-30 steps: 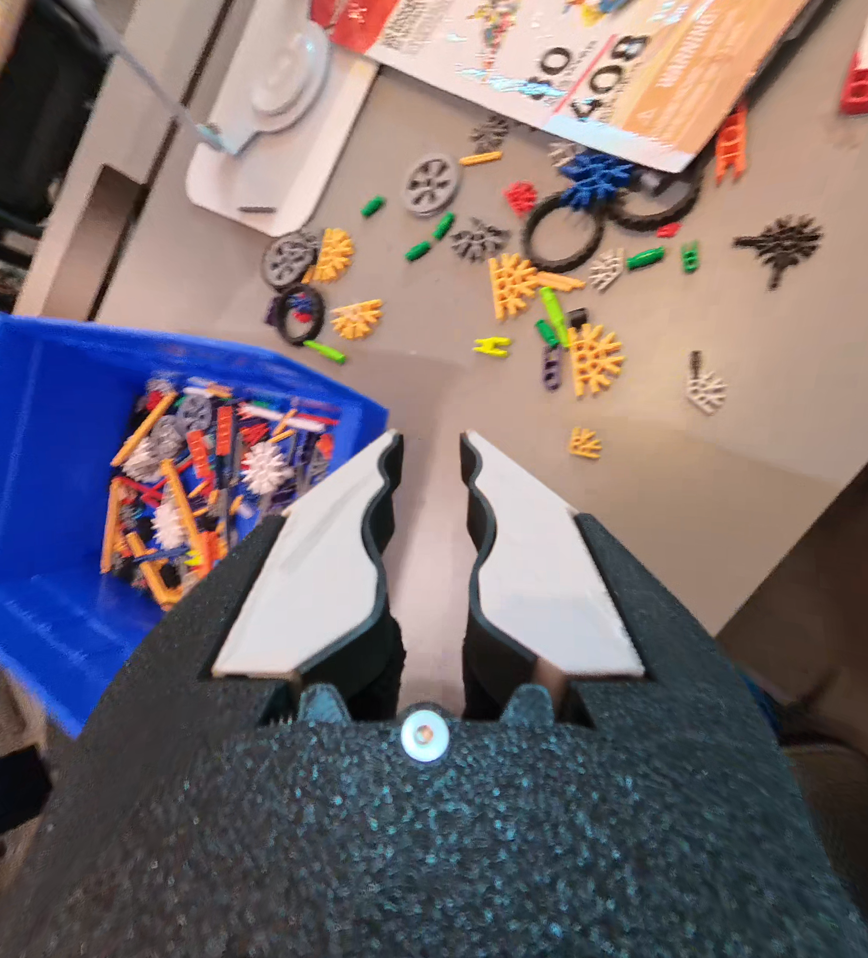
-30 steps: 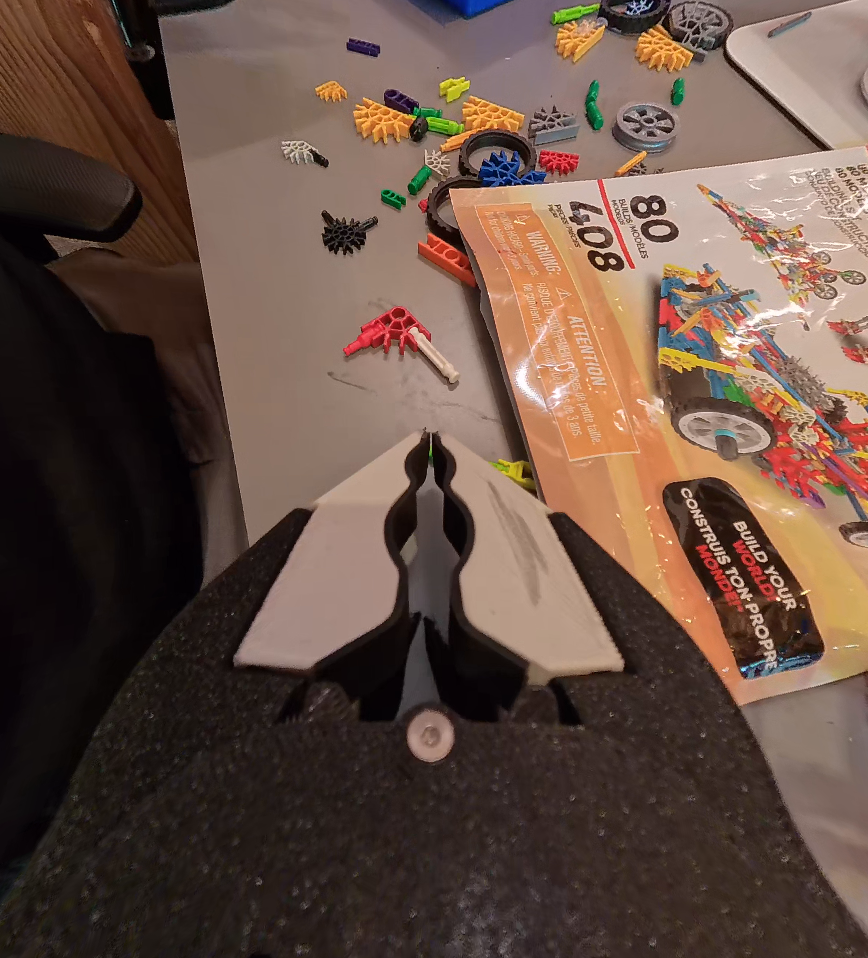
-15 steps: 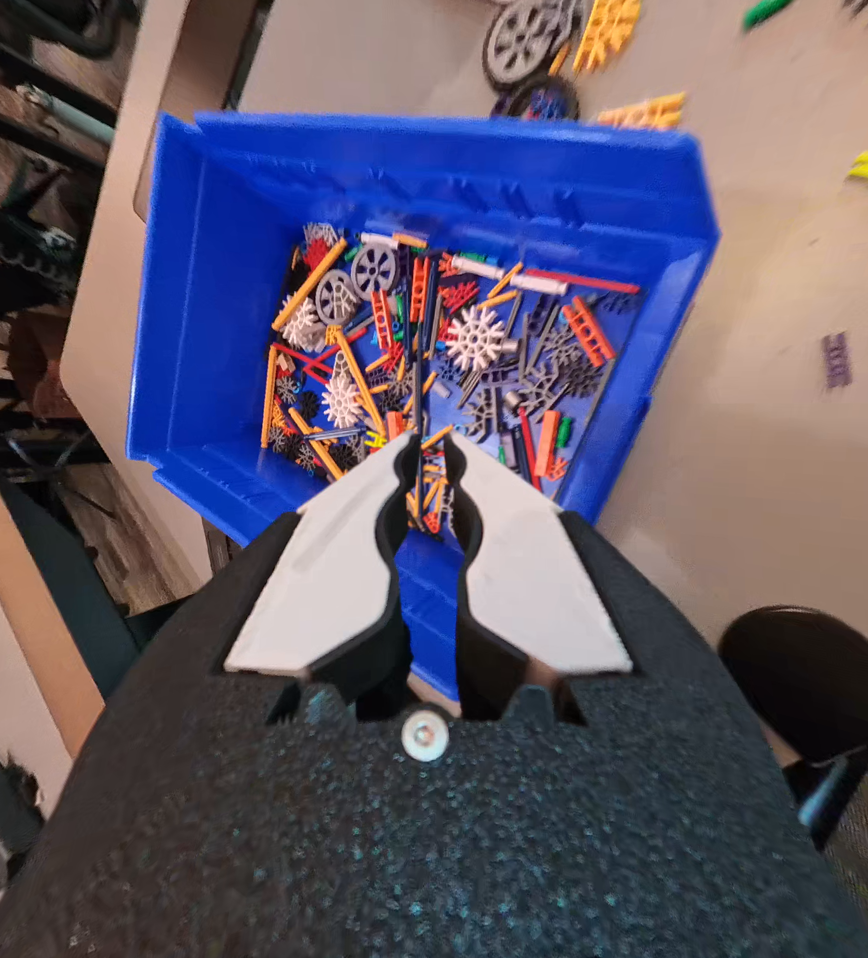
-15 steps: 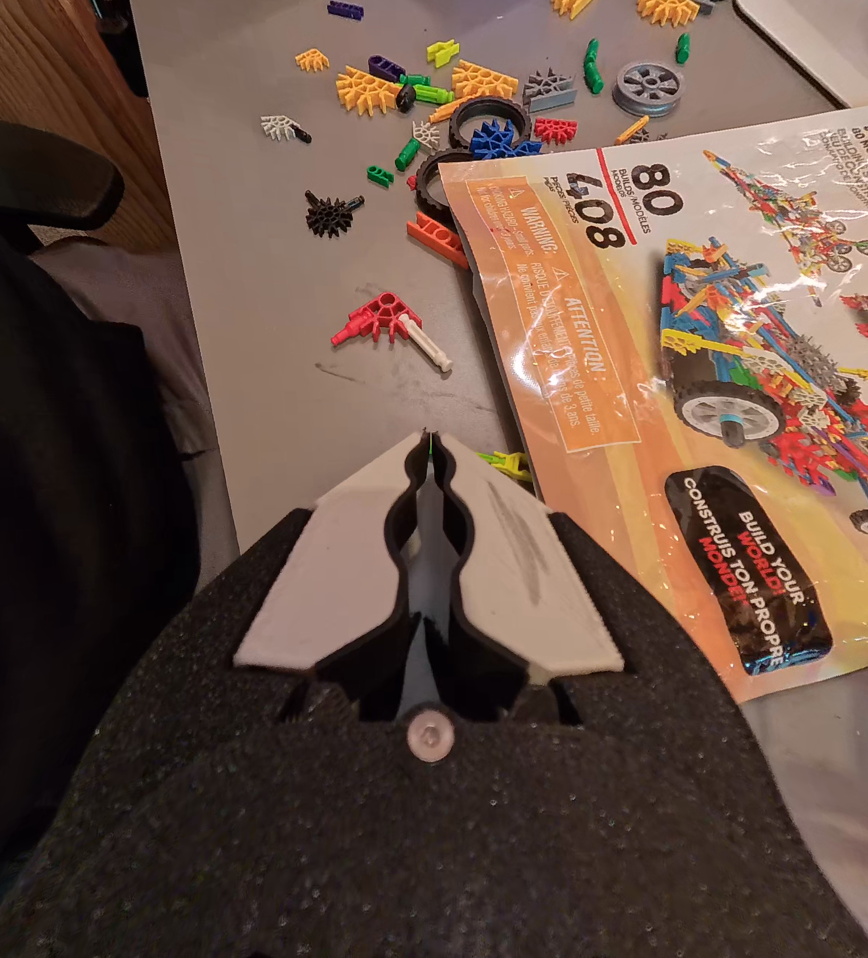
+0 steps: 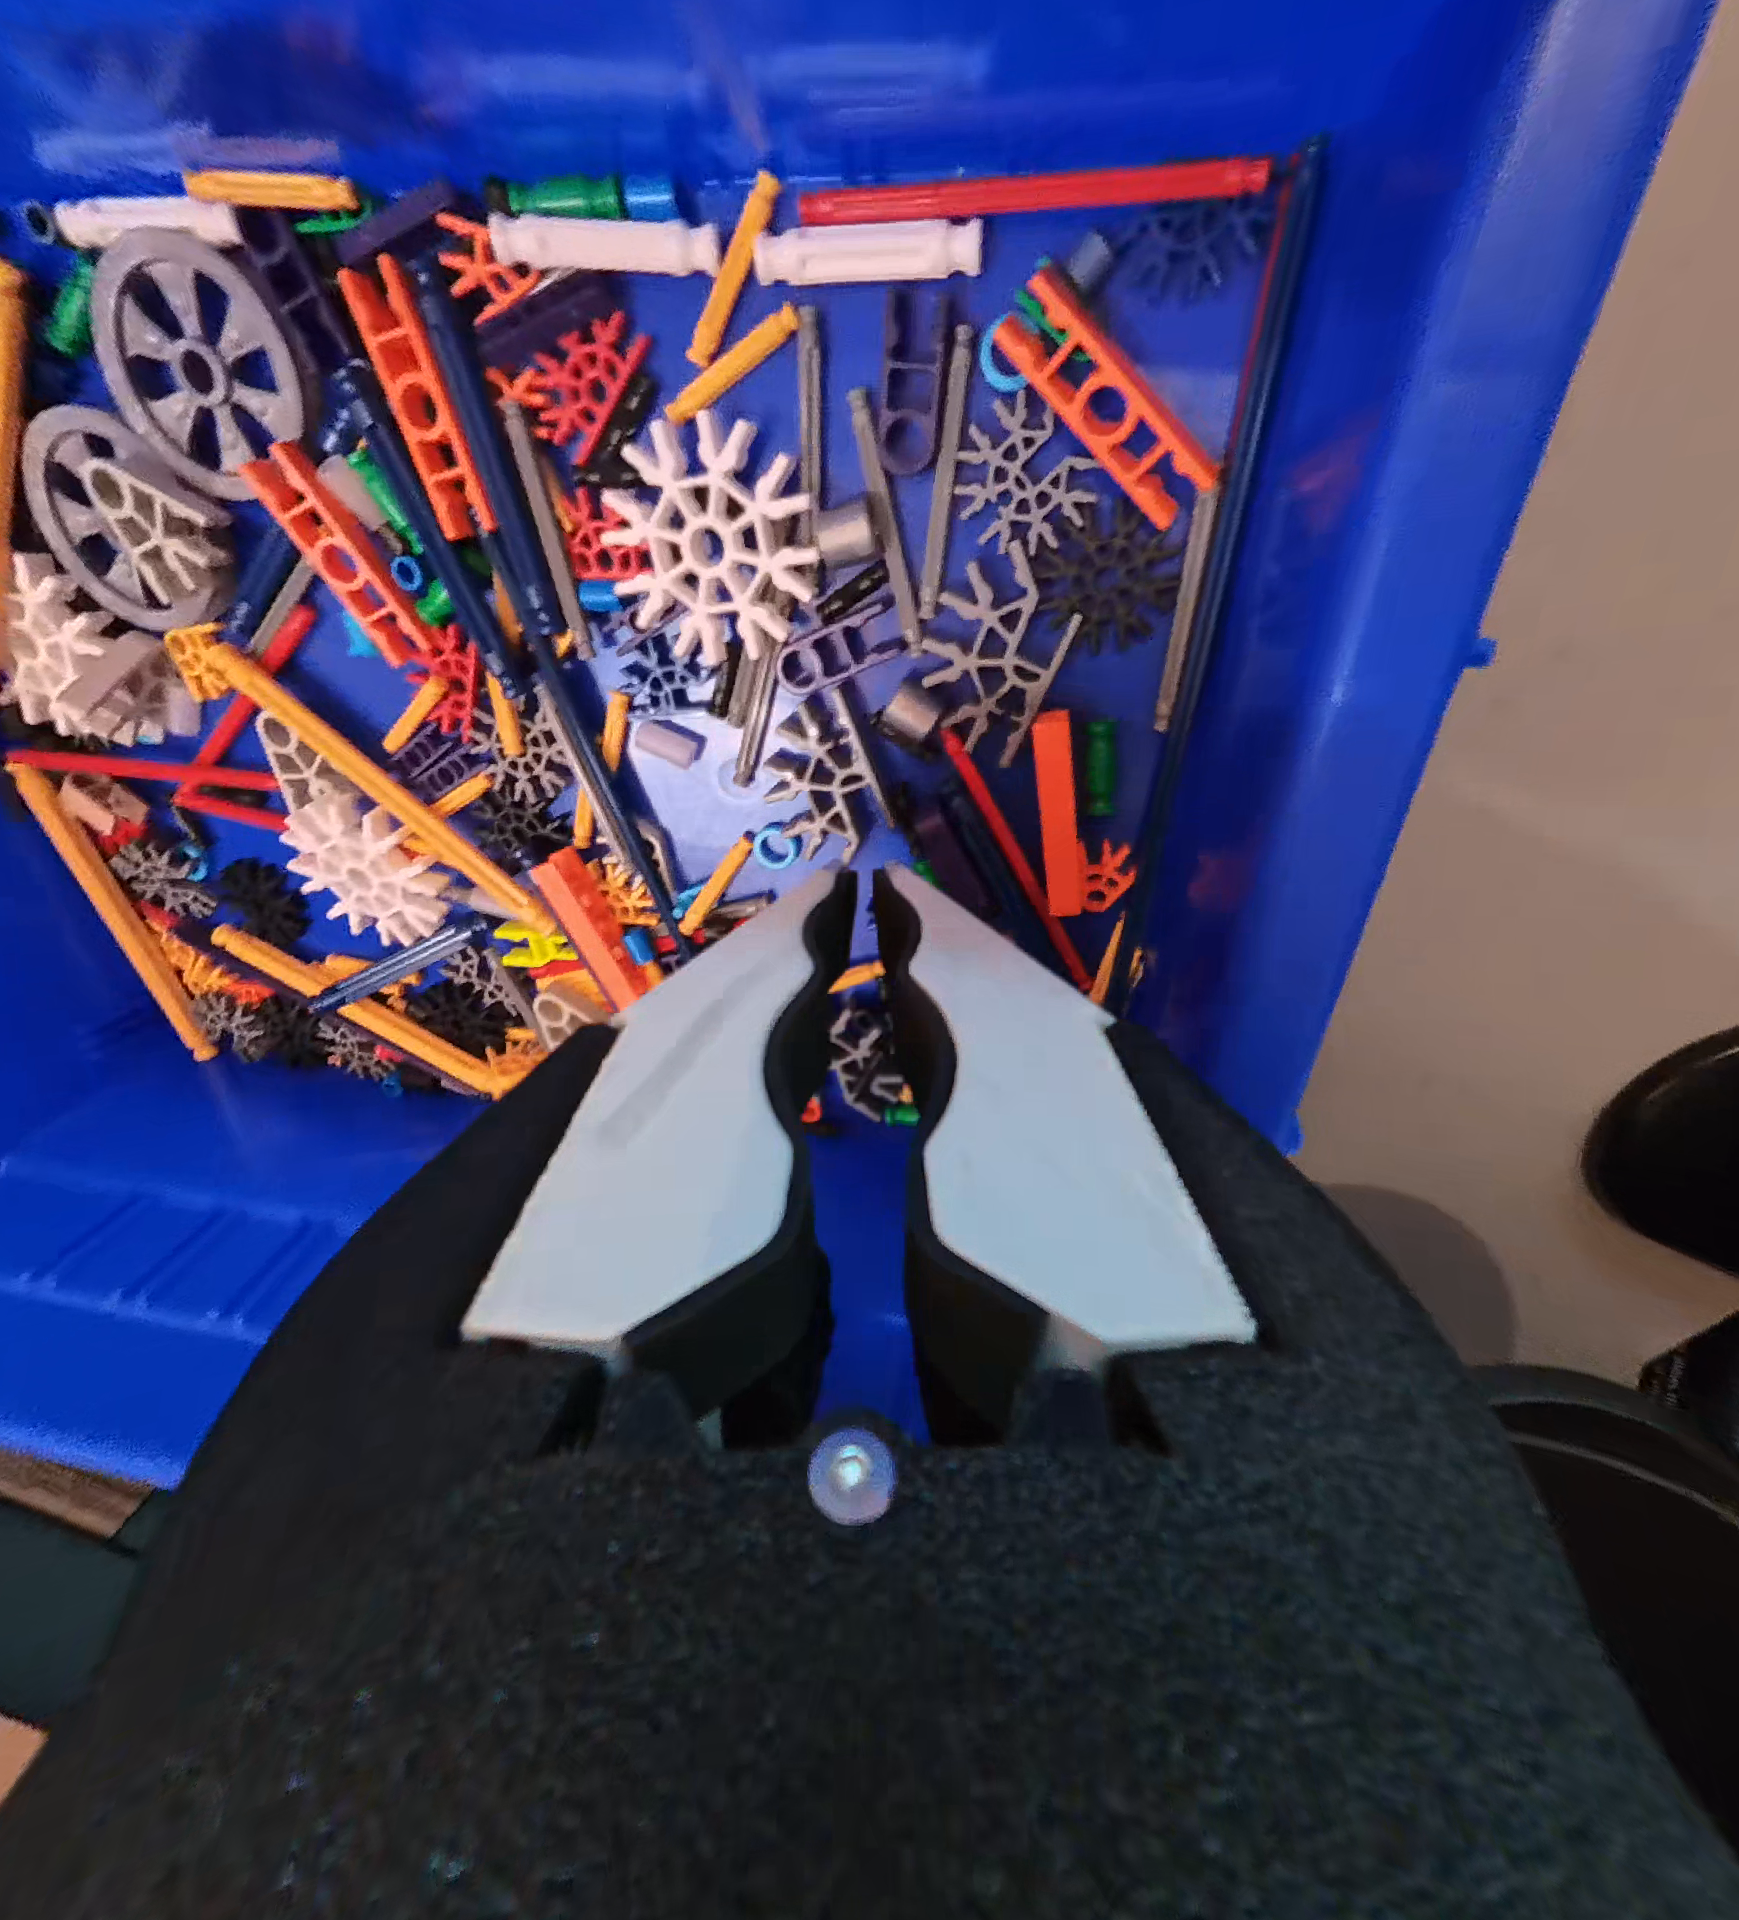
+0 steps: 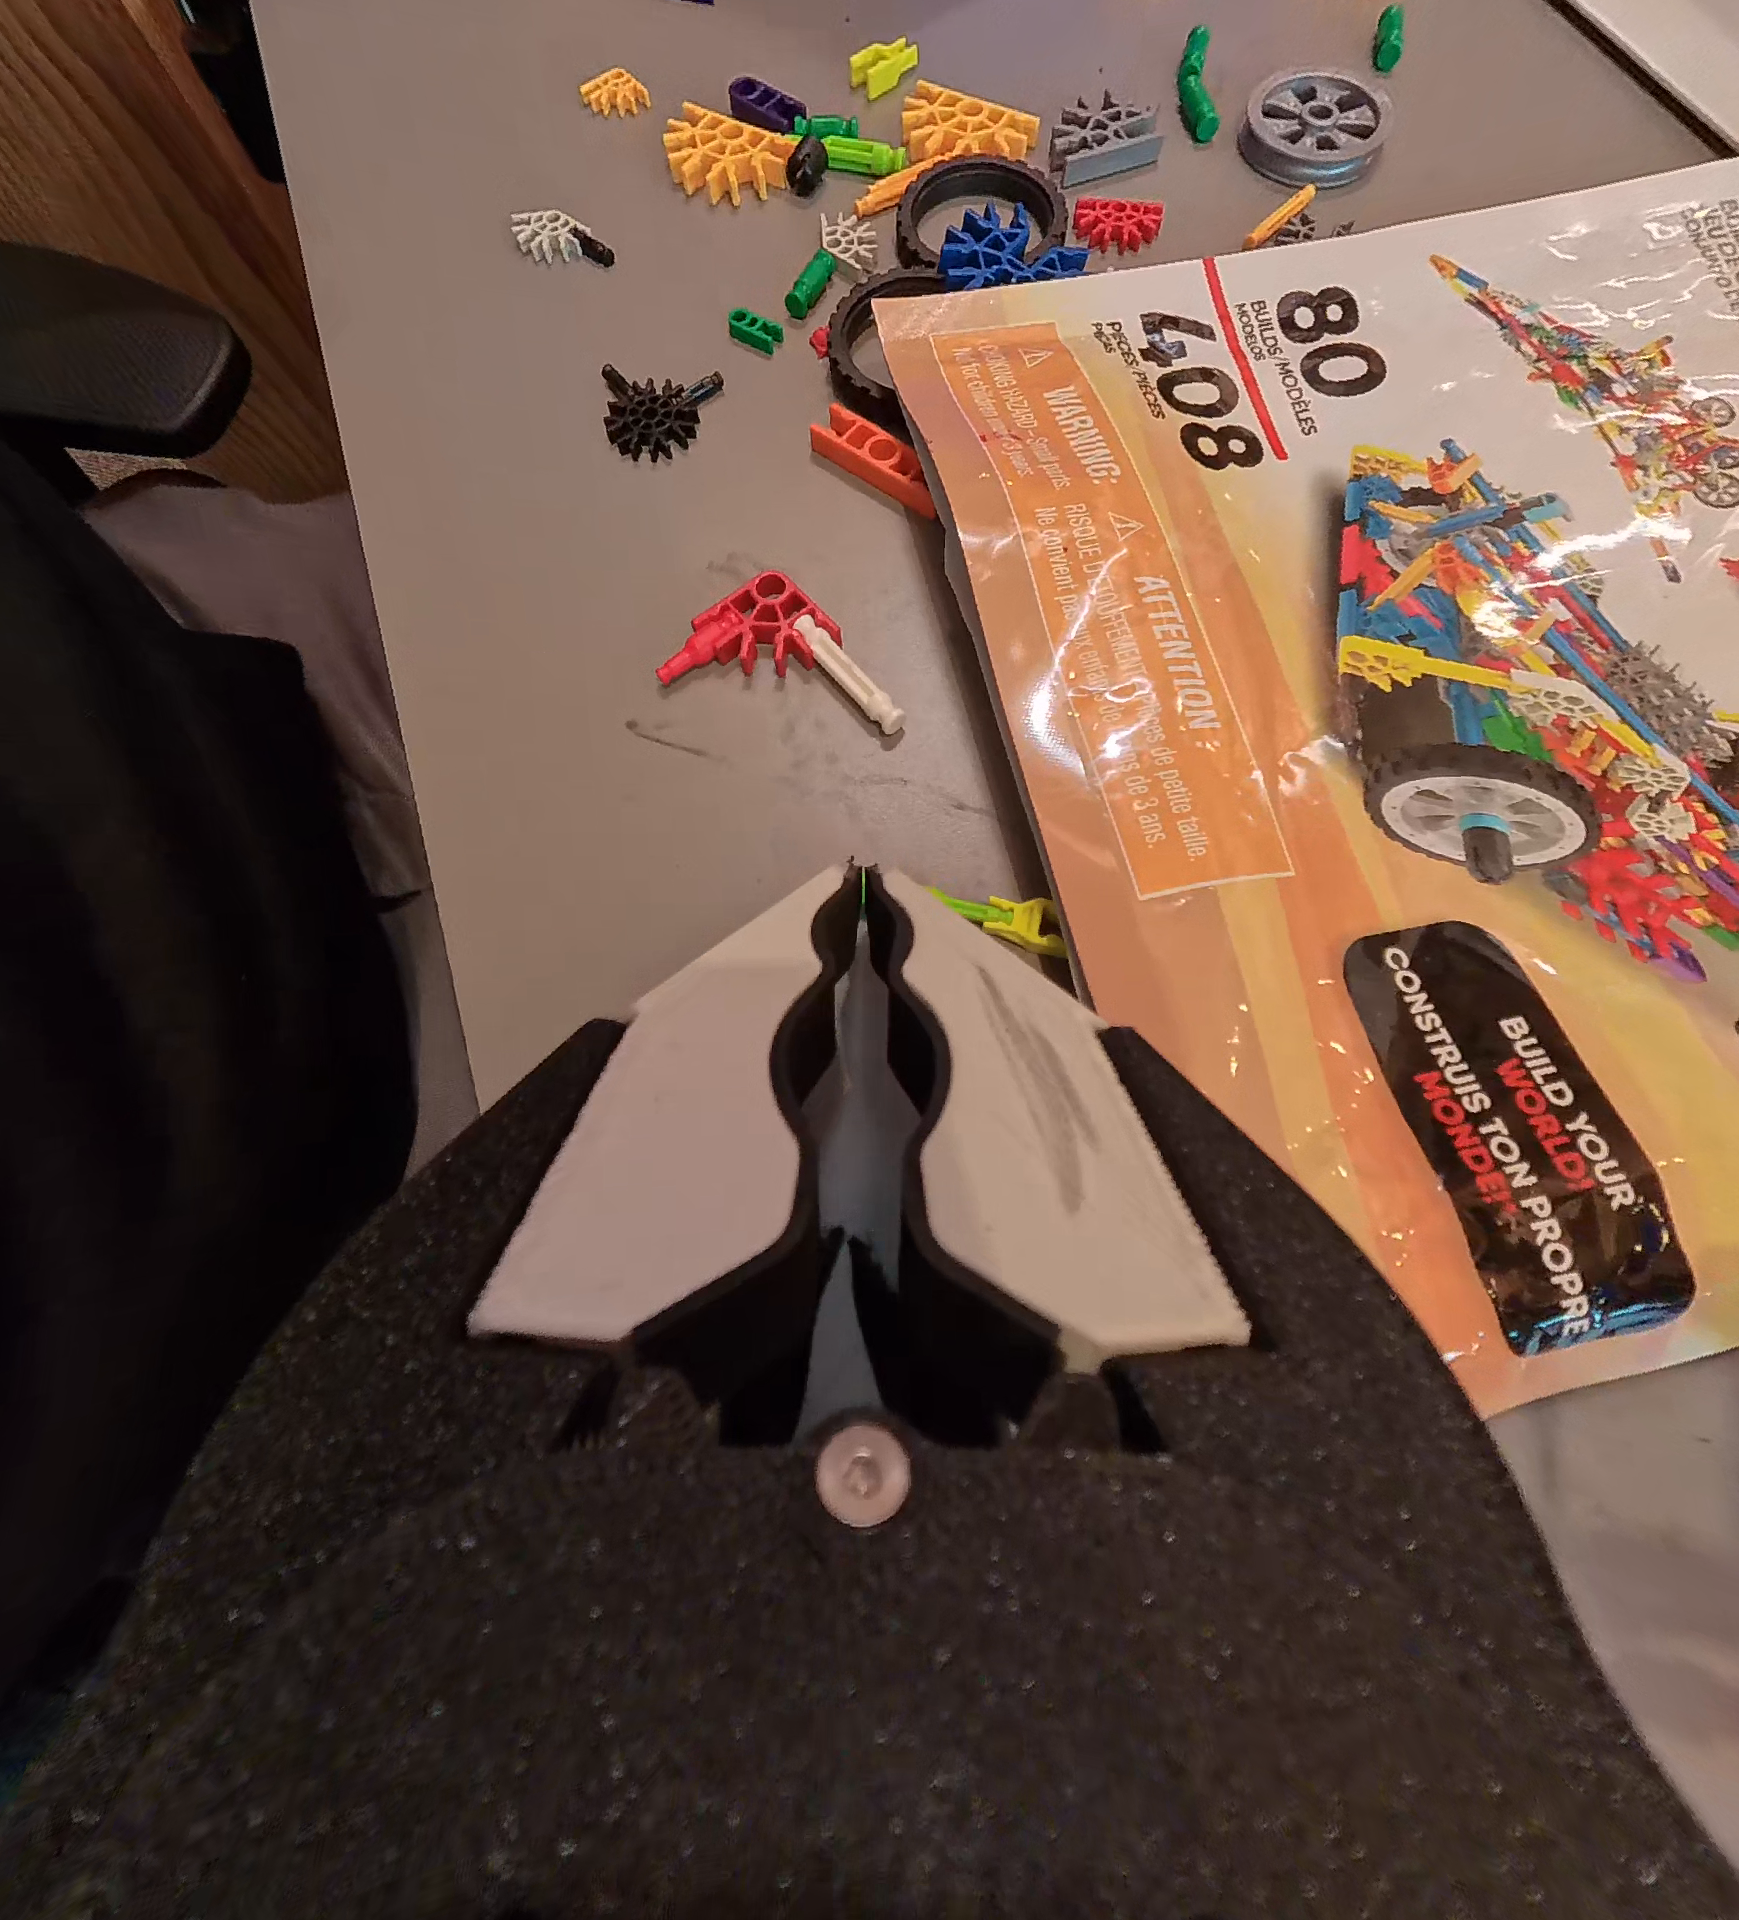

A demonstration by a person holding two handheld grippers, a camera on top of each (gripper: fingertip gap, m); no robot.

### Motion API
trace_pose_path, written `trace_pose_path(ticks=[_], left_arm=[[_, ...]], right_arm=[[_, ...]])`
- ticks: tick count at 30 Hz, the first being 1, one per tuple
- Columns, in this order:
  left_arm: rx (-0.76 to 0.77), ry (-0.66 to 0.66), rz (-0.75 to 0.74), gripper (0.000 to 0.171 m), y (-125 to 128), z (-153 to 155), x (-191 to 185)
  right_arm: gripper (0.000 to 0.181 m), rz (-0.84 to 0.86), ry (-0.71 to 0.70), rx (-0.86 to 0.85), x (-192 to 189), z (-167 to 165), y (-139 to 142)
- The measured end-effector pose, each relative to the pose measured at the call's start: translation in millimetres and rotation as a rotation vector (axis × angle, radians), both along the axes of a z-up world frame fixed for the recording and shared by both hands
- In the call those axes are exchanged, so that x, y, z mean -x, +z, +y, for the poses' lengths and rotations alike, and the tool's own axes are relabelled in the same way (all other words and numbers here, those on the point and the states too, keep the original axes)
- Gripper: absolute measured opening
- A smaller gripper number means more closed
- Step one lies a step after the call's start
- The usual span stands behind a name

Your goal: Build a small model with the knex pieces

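**Left tongs now over the blue bin, nearly closed; right tongs unmoved**

Left tongs (image 5: 865,883): narrowed to a thin slit at the tips, gripping nothing, where a second ago stood clearly wider. Swung in that second from above the open bench to directly over the blue bin (image 5: 1416,520), and now much closer to its contents. Tips poised just above the near end of the heap, beside a small light-blue ring (image 5: 773,847) and a grey branching connector (image 5: 823,790); whether touching any piece cannot be told. Farther in: a white snowflake connector (image 5: 709,545) near the middle, orange ladder strips (image 5: 418,395) to its left, two grey spoked wheels (image 5: 205,358) at the far left, a long red rod (image 5: 1031,192) along the far wall. Beyond the bin's right wall, bare bench (image 5: 1623,623) and part of a black chair (image 5: 1727,1143).

Right tongs (image 6: 862,878): pinched together on what looks like a thin green sliver (image 6: 861,885), just visible between the tips. Held above the near edge of the bench (image 6: 532,520), almost exactly as a second ago. Just beside the tips, a yellow-green clip (image 6: 1016,920) half under a glossy printed bag (image 6: 1364,727). Farther out, a red connector (image 6: 756,623) with a white rod (image 6: 849,675) plugged in; then a black star connector (image 6: 652,410), black tyres (image 6: 979,208), a grey wheel (image 6: 1314,125) and scattered yellow and green bits.
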State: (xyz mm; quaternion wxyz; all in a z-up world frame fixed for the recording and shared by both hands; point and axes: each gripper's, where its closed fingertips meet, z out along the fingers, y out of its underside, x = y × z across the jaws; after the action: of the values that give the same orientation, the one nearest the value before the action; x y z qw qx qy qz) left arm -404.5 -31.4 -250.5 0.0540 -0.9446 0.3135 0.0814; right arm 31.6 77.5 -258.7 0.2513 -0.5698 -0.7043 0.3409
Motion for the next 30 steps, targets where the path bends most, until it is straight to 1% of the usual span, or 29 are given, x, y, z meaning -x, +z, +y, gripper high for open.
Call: trace_pose_path(ticks=[6,11,14,19,23,24,27,30], left_arm=[[0.004,-0.044,-0.041,0.001,-2.3,5.9,-11.7],[0.043,-0.065,-0.062,0.0,-9.5,8.4,-18.6],[0.016,-0.057,-0.07,0.0,-9.6,17.8,-19.6],[-0.07,-0.084,-0.071,0.0,-2.6,36.9,-22.5],[-0.123,-0.085,-0.109,0.001,0.4,48.3,-27.3],[-0.12,-0.083,-0.092,0.0,-1.9,49.0,-24.2],[-0.075,-0.075,-0.102,0.0,-10.2,42.2,-24.7],[-0.027,-0.033,-0.098,0.0,-11.4,32.3,-18.8]], right_arm=[[0.0,-0.007,0.001,0.003,0.0,-0.1,-0.8],[0.0,-0.008,0.001,0.002,0.0,-0.1,-1.0],[0.0,-0.009,0.001,0.004,-0.1,-0.2,-1.0],[0.0,-0.007,0.004,0.009,-0.2,-0.4,-0.6],[0.0,-0.005,0.004,0.01,-0.3,-0.5,-0.2],[0.0,-0.004,0.005,0.01,-0.4,-0.5,0.0],[0.0,0.001,0.004,0.01,-0.3,-0.5,0.7],[0.0,0.002,0.005,0.013,-0.4,-0.5,1.0]])
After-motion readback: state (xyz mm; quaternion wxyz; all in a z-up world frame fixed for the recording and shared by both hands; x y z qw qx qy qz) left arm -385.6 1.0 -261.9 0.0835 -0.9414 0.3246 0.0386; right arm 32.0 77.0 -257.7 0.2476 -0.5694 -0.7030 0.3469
